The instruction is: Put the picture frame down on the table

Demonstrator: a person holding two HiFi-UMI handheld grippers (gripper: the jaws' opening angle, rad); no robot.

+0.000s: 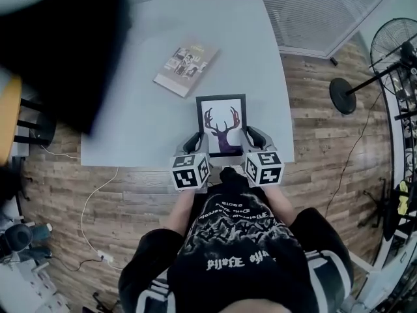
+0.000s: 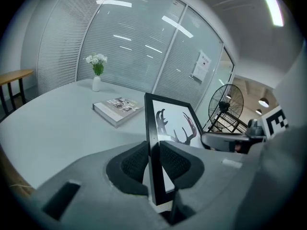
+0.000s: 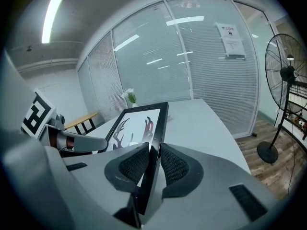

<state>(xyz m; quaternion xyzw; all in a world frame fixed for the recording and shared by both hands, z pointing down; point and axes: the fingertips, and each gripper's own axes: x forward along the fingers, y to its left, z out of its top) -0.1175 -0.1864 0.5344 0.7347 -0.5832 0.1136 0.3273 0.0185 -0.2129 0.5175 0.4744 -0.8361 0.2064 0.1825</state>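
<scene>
Book (image 1: 186, 69) on table (image 1: 140, 119), well beyond picture frame (image 1: 221, 126)

Black white-printed T-shirt (image 1: 238, 243); grey left claw (image 2: 152, 151) and right claw (image 3: 154, 153) with black ribbed pads (image 2: 133, 163).

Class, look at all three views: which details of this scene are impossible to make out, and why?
- table, far-left part: head view, behind a dark blurred shape.
- book title: too small, head view and left gripper view.
- notice on the glass: print too small, right gripper view.
- picture frame back: head view, turned away from the camera.
</scene>
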